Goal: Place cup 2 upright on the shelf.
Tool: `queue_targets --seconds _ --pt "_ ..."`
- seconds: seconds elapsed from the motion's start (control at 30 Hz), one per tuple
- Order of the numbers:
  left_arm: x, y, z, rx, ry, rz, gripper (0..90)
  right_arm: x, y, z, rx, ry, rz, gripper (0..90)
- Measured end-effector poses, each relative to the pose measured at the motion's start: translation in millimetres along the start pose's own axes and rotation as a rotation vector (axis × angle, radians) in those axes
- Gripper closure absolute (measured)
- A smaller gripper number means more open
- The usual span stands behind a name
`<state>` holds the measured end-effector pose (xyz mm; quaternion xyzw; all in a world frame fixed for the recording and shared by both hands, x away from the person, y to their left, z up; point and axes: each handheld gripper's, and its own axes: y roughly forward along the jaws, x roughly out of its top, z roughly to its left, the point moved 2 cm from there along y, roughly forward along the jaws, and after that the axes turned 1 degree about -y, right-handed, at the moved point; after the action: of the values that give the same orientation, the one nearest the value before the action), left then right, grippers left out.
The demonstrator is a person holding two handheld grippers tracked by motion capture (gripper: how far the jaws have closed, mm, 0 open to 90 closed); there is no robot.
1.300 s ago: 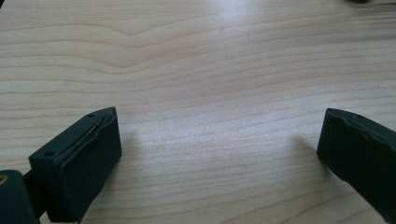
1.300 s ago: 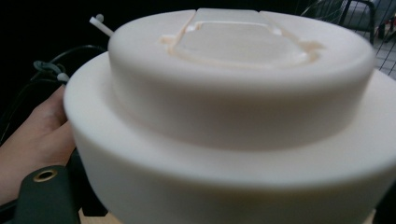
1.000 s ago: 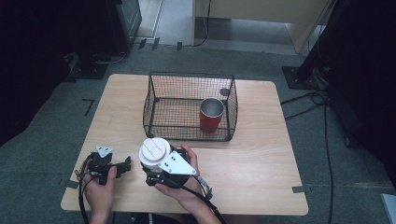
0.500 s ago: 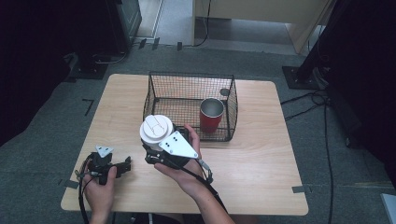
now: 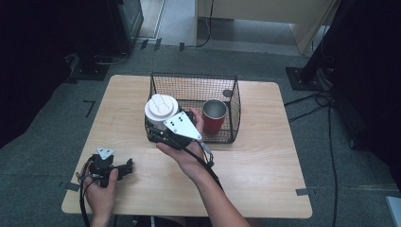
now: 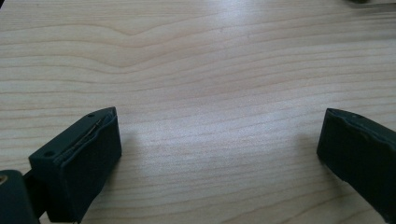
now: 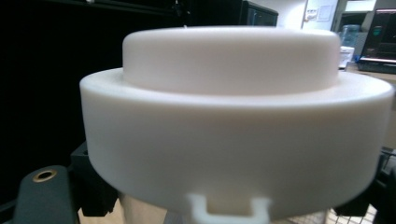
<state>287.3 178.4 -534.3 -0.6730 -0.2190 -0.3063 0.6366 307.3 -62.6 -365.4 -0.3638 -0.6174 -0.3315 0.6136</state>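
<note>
Nearest the person, the left tool rests on the wooden bench with its jaws spread wide over bare wood. Farther in, the right tool pinches a white-lidded cup, held above the near left corner of the wire basket, where a red cup stands inside.

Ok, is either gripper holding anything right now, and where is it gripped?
The right gripper holds the white-lidded cup, jaws on its body just under the lid. The left gripper is open and empty.
</note>
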Motion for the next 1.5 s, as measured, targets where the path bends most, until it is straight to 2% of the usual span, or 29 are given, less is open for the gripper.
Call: queue_targets --seconds 0.13,0.53,0.6,0.73,0.97,1.03,1.13,1.33,1.5 --pt "0.0 0.0 -0.1 0.0 -0.001 0.0 0.4 4.2 10.2 -7.9 -0.023 0.023 -0.008 15.6" --pt "0.0 0.0 -0.1 0.0 -0.001 0.0 0.5 12.4 40.3 -25.2 -0.082 0.006 -0.017 15.7" --pt "0.0 0.0 -0.1 0.0 -0.001 0.0 0.4 10.3 45.7 -27.7 -0.087 0.007 -0.03 15.7" --pt "0.0 0.0 0.0 0.0 0.0 0.001 0.4 6.9 52.6 -31.5 -0.099 0.019 -0.022 15.7" --pt "0.0 0.2 -0.1 0.001 -0.002 -0.003 0.5 -9.2 70.9 -42.3 -0.152 0.015 -0.056 15.6" --pt "0.0 0.2 -0.1 0.001 -0.002 -0.002 0.4 -11.3 73.1 -43.9 -0.157 0.019 -0.055 15.7" --pt "0.0 0.2 -0.1 0.001 -0.001 -0.003 0.4 -16.6 80.7 -50.0 -0.168 0.051 -0.043 15.6" --pt "-0.1 0.2 -0.2 0.001 -0.002 -0.003 0.4 -19.6 94.7 -60.5 -0.192 0.062 -0.051 15.6" --pt "0.0 0.2 -0.1 0.001 -0.001 -0.003 0.4 -25.6 106.5 -67.5 -0.203 0.075 -0.033 15.6"
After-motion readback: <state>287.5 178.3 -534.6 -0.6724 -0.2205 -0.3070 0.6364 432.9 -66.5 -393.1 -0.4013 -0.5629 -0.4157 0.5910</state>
